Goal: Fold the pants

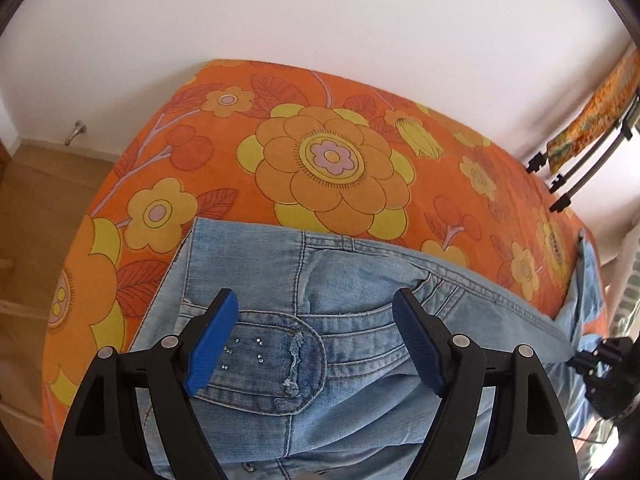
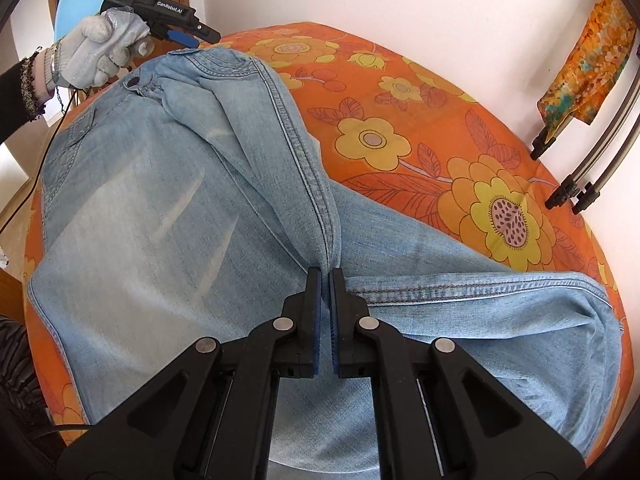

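Bed in orange floral cover, carrying the pants spread flat, long axis from waistband at far left to legs at right. Right gripper at the crotch seam, clenched, apparently pinching a ridge of denim there. Left gripper over the waistband and back pocket, released, jaws wide, touching nothing. Left nearer the waist; right nearer the legs.

Jeans: light blue denim jeans lay on the orange flowered bedspread.
Rack: metal rack stood right of them.
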{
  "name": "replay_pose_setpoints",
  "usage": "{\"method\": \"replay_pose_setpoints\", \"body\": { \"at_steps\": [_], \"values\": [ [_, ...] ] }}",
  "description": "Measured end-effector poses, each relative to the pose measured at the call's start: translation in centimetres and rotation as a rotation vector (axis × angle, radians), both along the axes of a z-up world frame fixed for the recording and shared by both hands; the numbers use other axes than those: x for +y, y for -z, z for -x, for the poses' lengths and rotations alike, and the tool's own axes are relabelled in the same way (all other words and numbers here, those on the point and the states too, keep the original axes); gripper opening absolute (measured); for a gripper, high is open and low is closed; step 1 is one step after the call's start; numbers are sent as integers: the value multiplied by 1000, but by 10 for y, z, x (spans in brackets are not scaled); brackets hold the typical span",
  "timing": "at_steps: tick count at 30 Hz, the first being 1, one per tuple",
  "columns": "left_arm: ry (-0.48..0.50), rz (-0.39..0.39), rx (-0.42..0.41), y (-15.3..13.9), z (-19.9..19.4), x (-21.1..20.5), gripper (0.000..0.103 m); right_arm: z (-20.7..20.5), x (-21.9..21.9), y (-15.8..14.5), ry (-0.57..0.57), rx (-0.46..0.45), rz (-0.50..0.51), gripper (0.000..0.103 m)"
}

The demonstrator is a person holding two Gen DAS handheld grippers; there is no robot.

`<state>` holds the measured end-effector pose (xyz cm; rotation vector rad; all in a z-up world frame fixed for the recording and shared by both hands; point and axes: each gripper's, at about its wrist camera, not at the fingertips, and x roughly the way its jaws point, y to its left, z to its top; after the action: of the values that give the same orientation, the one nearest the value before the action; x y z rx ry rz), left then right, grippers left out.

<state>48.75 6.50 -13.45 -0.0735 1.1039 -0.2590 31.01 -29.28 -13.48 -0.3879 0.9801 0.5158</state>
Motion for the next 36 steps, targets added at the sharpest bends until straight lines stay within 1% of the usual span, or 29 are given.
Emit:
{"method": "replay_pose_setpoints", "body": {
  "at_steps": [1, 2, 5, 6, 7, 8, 9, 10, 11, 14, 16, 18, 21, 23, 24, 25, 27, 28, 33, 34, 35, 36],
  "values": [
    [10, -44, 17, 4, -1, -5, 80, -1, -1, -1, 2, 3, -5, 3],
    [12, -70, 37, 8, -2, -7, 80, -1, -1, -1, 1, 3, -7, 3],
    [15, -107, 79, 19, -3, -5, 79, 1, 1, -2, -6, -4, 2, 3],
    [13, -96, 72, 21, -2, -2, 75, 1, 2, -3, -7, -7, 7, 3],
    [6, -88, 61, 21, 2, 0, 56, 2, 3, -3, -6, -11, 8, 3],
    [-4, -91, 50, 21, 5, 2, 46, 1, 3, -4, -3, -12, 6, 3],
    [-9, -85, 37, 20, 9, 4, 43, 1, 3, -5, 1, -13, 2, 3],
    [-7, -78, 28, 18, 13, 5, 36, 0, 3, -6, 7, -16, -1, 3],
    [-7, -80, 18, 16, 17, 5, 31, 0, 3, -8, 11, -21, -1, 3],
    [-23, -84, -23, 6, 35, 5, 26, 2, 6, -19, 29, -53, 1, 3],
    [-26, -73, -59, -2, 52, 5, 25, 7, 8, -30, 37, -78, 0, 3],
    [-67, -35, -83, -8, 73, 13, 25, 17, 11, -42, 30, -101, 6, 3],
    [-100, 21, -135, -16, 112, 28, 25, 39, 13, -56, 10, -136, 30, 3],
    [-132, 86, -141, -16, 141, 41, 25, 56, 12, -60, 4, -148, 48, 3],
    [-146, 106, -134, -14, 154, 46, 25, 64, 11, -61, 7, -140, 47, 3],
    [-158, 108, -125, -11, 167, 48, 25, 71, 9, -59, 11, -124, 47, 3],
    [-147, 108, -107, -8, 192, 47, 26, 88, 9, -51, 9, -86, 50, 3],
    [-147, 104, -111, -9, 204, 47, 30, 98, 10, -45, 4, -67, 56, 3],
    [-152, 109, -128, -27, 247, 46, 31, 136, 15, -20, -25, -28, 119, 3],
    [-156, 119, -130, -29, 253, 47, 37, 139, 15, -19, -20, -25, 118, 3],
    [-165, 139, -135, -33, 260, 48, 47, 142, 14, -19, -14, -27, 113, 3],
    [-178, 165, -152, -35, 268, 51, 51, 144, 14, -20, -7, -36, 112, 3]
  ]
}}
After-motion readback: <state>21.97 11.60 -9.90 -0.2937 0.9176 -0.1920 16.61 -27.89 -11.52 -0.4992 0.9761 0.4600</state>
